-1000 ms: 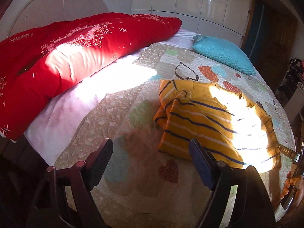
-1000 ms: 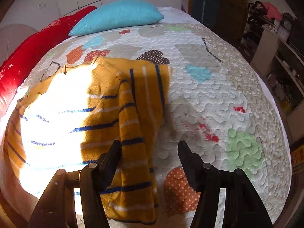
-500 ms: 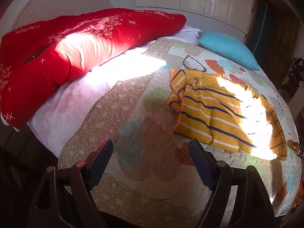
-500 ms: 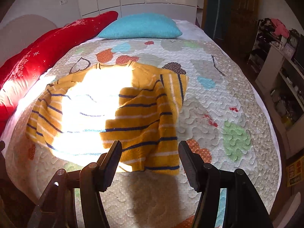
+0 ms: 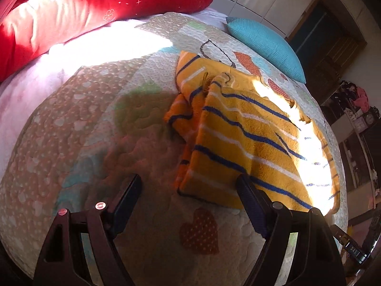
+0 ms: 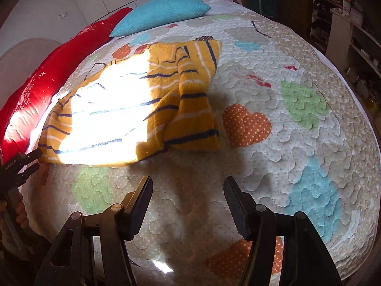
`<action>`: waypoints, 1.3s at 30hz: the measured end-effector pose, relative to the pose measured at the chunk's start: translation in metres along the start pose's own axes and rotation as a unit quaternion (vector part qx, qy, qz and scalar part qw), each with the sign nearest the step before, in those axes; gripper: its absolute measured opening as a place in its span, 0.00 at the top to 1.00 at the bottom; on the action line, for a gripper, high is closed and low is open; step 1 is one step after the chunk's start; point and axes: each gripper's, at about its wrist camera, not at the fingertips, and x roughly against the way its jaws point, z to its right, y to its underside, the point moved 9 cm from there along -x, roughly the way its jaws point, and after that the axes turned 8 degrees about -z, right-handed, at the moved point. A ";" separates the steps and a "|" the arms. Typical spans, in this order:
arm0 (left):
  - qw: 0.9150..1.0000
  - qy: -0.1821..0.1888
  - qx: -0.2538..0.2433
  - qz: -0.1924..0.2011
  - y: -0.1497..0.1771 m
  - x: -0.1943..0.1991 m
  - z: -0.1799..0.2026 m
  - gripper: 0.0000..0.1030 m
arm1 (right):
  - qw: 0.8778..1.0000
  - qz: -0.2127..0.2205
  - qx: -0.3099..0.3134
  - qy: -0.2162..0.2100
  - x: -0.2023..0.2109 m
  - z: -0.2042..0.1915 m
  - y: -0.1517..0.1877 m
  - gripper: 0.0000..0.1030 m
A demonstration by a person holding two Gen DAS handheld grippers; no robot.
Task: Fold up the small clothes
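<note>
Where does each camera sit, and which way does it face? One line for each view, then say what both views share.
Left wrist: on the left gripper, angled down at the quilt beside the yellow striped garment; its own open fingers show.
Right wrist: on the right gripper, angled down at the quilt before the garment; its open fingers and, at the left edge, the left gripper in a hand show.
Shared: garment, quilt, red bedding, blue cushion.

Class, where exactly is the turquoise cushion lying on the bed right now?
The turquoise cushion lies at the far end of the bed in both wrist views, beyond the yellow striped garment, beside the end of the red duvet.
</note>
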 end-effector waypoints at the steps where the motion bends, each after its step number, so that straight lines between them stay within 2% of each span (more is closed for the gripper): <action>1: 1.000 -0.004 -0.004 -0.004 -0.004 -0.007 0.005 0.42 | 1.000 -0.001 -0.003 0.001 -0.001 0.004 0.001 0.36; 3: 0.999 -0.012 0.011 -0.029 -0.010 -0.017 0.003 0.92 | 1.000 0.001 -0.009 0.004 0.001 0.009 0.003 0.36; 5: 0.998 0.007 0.062 -0.020 -0.015 -0.008 -0.012 0.92 | 1.000 0.005 -0.009 0.011 0.006 0.012 0.002 0.36; 6: 0.997 0.000 0.076 -0.011 -0.017 -0.002 -0.022 0.92 | 1.000 0.009 -0.006 0.015 0.010 0.012 0.000 0.36; 8: 0.996 -0.004 0.086 -0.006 -0.014 0.006 -0.036 0.92 | 1.000 0.016 0.004 0.021 0.016 0.007 -0.006 0.36; 9: 0.996 0.007 0.084 -0.007 -0.012 0.009 -0.038 0.92 | 0.999 0.021 0.013 0.020 0.018 -0.001 -0.010 0.36; 11: 0.997 0.022 0.075 0.002 -0.005 0.019 -0.038 0.89 | 0.998 0.028 0.048 0.005 0.021 -0.030 -0.019 0.36; 14: 0.997 -0.002 0.074 0.029 0.003 0.043 -0.049 0.81 | 0.992 0.028 0.124 -0.022 0.013 -0.098 -0.029 0.36; 15: 0.996 0.000 0.081 0.036 0.006 0.050 -0.055 0.68 | 0.987 0.027 0.158 -0.029 0.008 -0.126 -0.028 0.36; 16: 0.995 0.005 0.091 0.045 0.009 0.059 -0.062 0.55 | 0.980 0.025 0.195 -0.034 0.002 -0.155 -0.025 0.36; 17: 0.993 0.009 0.100 0.056 0.013 0.067 -0.069 0.52 | 0.972 0.024 0.232 -0.034 -0.004 -0.182 -0.020 0.36; 20: 0.992 -0.007 0.103 0.072 0.024 0.088 -0.092 0.51 | 0.940 0.031 0.340 -0.009 -0.027 -0.257 -0.002 0.36; 22: 0.991 -0.019 0.108 0.077 0.031 0.097 -0.106 0.51 | 0.917 0.043 0.394 0.028 -0.047 -0.293 0.008 0.36; 25: 0.989 -0.020 0.124 0.075 0.041 0.105 -0.128 0.50 | 0.883 0.070 0.453 0.107 -0.080 -0.328 0.012 0.36; 27: 0.987 -0.016 0.140 0.075 0.046 0.110 -0.142 0.50 | 0.868 0.091 0.466 0.145 -0.095 -0.341 0.006 0.37; 28: 0.986 -0.016 0.146 0.076 0.048 0.112 -0.148 0.50 | 0.866 0.099 0.465 0.154 -0.098 -0.348 0.001 0.38; 31: 0.983 -0.017 0.161 0.082 0.050 0.118 -0.161 0.50 | 0.873 0.092 0.450 0.166 -0.109 -0.364 -0.014 0.43; 32: 0.983 -0.016 0.165 0.082 0.051 0.119 -0.162 0.50 | 0.874 0.089 0.445 0.170 -0.113 -0.369 -0.019 0.51; 33: 0.982 -0.013 0.168 0.081 0.051 0.119 -0.161 0.50 | 0.878 0.085 0.439 0.169 -0.118 -0.372 -0.024 0.66; 36: 0.983 -0.012 0.164 0.081 0.053 0.121 -0.154 0.50 | 0.898 0.076 0.409 0.145 -0.119 -0.375 -0.036 0.83; 39: 0.984 -0.018 0.154 0.084 0.053 0.124 -0.141 0.50 | 0.927 0.077 0.358 0.082 -0.097 -0.366 -0.049 0.86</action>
